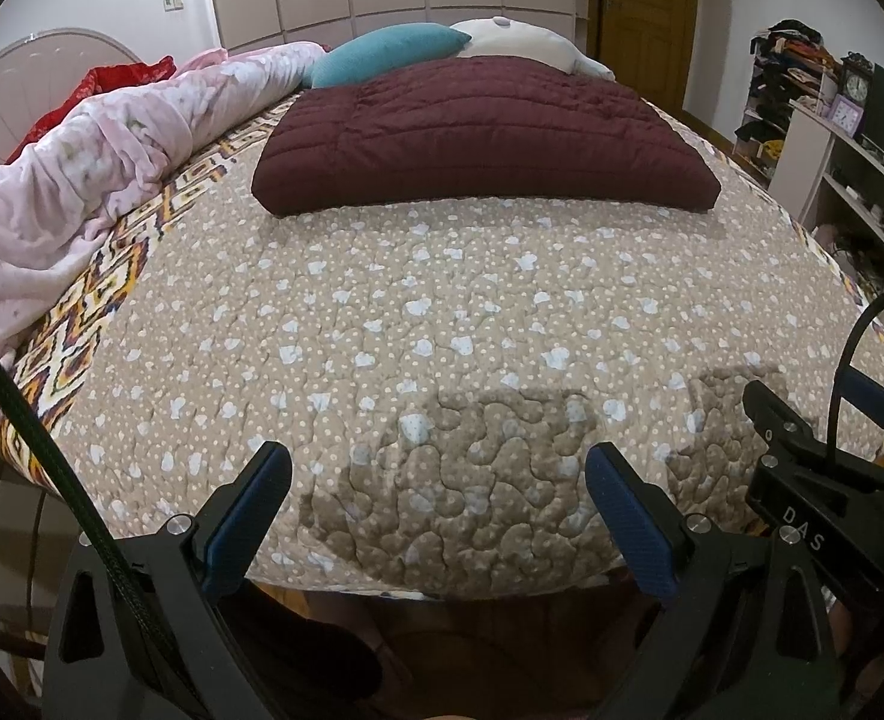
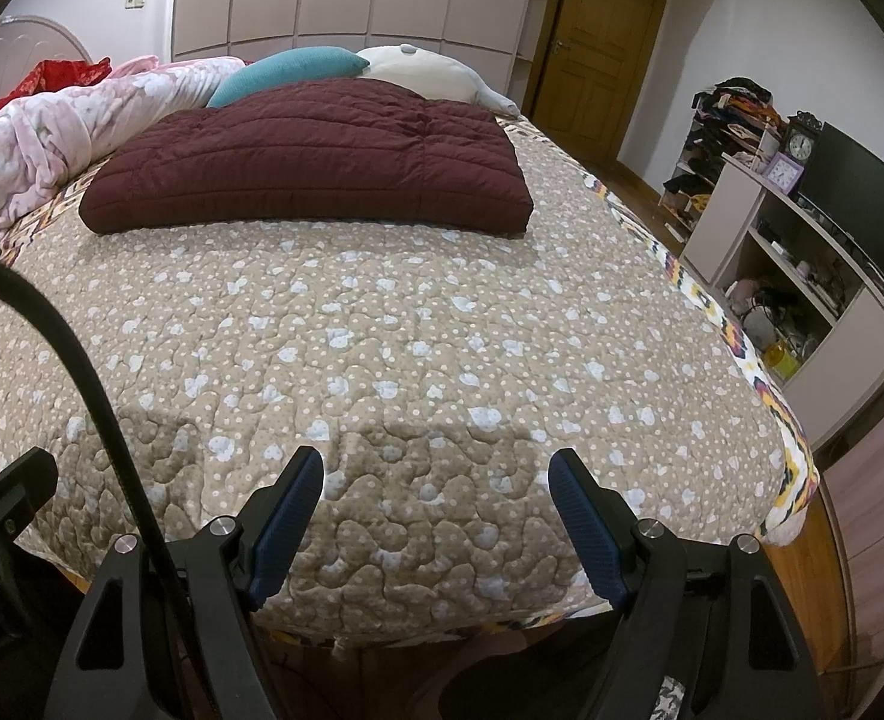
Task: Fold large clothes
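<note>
The bed's quilted bedspread (image 1: pixel 442 312), tan with pale blue blotches, filled most of what I saw, bare across its near half, which I took to be the working surface for folding. Along its left edge a pink fleece blanket (image 1: pixel 82 180) was bunched in a long heap, apparently pushed aside to clear that space. Farther back lay the maroon quilted garment (image 1: pixel 478 132), a puffy coat as far as I could judge, already lying as a flat, squared slab near the teal pillow (image 1: pixel 382 54) and the cream pillow (image 1: pixel 520 42). It looked folded, or nearly so. It sat well apart from both tools, straight ahead and up the bed. My left gripper (image 1: pixel 439 480) hung over the foot edge with jaws spread wide and nothing between them. My right gripper (image 2: pixel 436 492) hung beside it, equally agape and empty.
</note>
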`<state>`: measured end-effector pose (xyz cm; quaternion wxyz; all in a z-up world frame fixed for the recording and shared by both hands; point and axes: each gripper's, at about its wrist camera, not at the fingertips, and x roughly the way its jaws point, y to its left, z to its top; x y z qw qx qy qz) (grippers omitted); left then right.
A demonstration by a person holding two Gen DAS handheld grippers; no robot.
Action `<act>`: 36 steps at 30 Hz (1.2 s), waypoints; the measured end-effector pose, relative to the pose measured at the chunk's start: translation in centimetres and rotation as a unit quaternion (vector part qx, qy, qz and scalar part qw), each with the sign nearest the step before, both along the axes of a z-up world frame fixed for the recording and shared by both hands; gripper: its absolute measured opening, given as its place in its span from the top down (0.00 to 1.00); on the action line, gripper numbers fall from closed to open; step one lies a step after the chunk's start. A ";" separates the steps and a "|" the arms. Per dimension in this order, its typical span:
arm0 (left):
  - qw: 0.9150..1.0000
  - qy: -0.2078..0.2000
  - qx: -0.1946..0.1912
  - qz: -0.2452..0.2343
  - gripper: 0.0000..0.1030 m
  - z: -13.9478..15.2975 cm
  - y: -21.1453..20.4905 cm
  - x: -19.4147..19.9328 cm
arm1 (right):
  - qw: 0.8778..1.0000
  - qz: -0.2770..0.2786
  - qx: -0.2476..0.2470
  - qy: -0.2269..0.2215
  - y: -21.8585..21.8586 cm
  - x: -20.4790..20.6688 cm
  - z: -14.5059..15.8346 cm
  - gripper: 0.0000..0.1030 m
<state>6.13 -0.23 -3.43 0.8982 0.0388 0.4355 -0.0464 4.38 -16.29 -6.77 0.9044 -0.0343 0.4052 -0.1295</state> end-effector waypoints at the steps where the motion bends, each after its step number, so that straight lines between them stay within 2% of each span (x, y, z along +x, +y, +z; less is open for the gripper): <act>1: 1.000 0.001 0.000 0.000 0.05 0.0 0.0 0.0 | 1.000 0.000 0.000 0.000 0.0 0.0 0.0 0.21; 36: 1.000 -0.003 0.003 0.002 0.05 -0.3 0.2 0.0 | 1.000 0.000 0.000 0.000 0.1 0.0 -0.2 0.20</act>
